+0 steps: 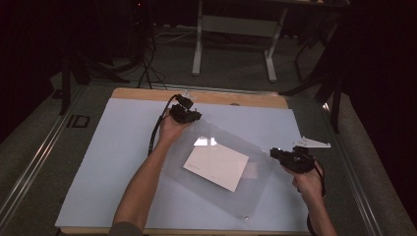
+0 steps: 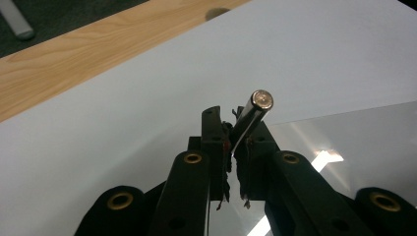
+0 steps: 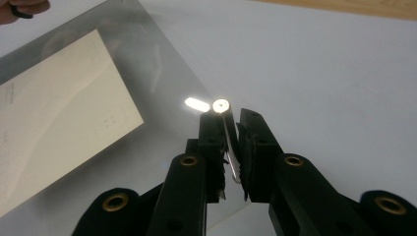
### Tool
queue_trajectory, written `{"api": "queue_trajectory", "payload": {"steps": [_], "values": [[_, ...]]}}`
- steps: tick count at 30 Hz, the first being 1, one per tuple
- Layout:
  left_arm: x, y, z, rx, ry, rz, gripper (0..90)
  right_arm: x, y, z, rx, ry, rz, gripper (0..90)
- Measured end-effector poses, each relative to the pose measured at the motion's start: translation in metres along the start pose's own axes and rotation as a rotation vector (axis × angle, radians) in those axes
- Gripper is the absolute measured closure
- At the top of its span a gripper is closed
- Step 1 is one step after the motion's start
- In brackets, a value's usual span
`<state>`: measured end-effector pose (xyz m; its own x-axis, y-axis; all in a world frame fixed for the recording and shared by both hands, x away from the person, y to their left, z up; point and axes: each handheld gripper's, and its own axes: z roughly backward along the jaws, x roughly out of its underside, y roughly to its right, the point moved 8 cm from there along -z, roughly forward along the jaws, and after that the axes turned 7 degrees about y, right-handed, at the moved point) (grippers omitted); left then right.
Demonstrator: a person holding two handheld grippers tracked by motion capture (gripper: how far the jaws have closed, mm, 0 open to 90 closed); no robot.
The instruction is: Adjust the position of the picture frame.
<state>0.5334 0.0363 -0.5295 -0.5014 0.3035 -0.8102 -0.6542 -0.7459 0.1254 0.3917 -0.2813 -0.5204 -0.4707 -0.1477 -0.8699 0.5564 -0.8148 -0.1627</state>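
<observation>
A clear plastic sheet (image 1: 255,182) lies slantwise over the white mat, held at two opposite corners. My left gripper (image 1: 189,114) is shut on its far corner, and in the left gripper view the pads pinch the sheet's edge (image 2: 344,137) just below a round metal stud (image 2: 261,100). My right gripper (image 1: 280,155) is shut on the right corner, beside another shiny stud (image 3: 221,105). A cream card (image 1: 216,166) shows at the middle of the sheet (image 3: 162,73), with faint print on it (image 3: 54,118). Whether the card is on or under the sheet I cannot tell.
The white mat (image 1: 123,147) covers most of a wooden table whose bare strip (image 1: 147,93) runs along the far edge. A third stud (image 1: 244,216) marks the sheet's near corner. Desk legs (image 1: 233,29) and dark stands are on the carpet beyond.
</observation>
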Motion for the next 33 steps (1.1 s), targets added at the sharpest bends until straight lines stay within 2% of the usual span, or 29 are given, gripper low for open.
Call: {"api": "queue_trajectory", "payload": {"steps": [5, 9, 18, 20, 33], "values": [[0.001, -0.011, 0.015, -0.027, 0.003, 0.028, 83.6, -0.014, -0.005, -0.011, -0.023, -0.007, 0.018, 81.2], [0.003, -0.017, 0.027, -0.037, -0.015, 0.028, 83.7, -0.022, -0.007, -0.017, -0.027, -0.008, 0.022, 81.2], [0.01, -0.026, 0.051, -0.064, -0.042, 0.029, 83.6, -0.038, -0.005, -0.04, -0.067, -0.025, 0.009, 81.4], [0.011, -0.027, 0.056, -0.065, -0.032, 0.031, 83.5, -0.039, -0.004, -0.045, -0.079, -0.029, 0.0, 81.5], [0.042, -0.041, 0.082, -0.09, -0.035, 0.072, 83.5, -0.046, -0.014, -0.079, -0.105, -0.064, 0.009, 81.6]]}}
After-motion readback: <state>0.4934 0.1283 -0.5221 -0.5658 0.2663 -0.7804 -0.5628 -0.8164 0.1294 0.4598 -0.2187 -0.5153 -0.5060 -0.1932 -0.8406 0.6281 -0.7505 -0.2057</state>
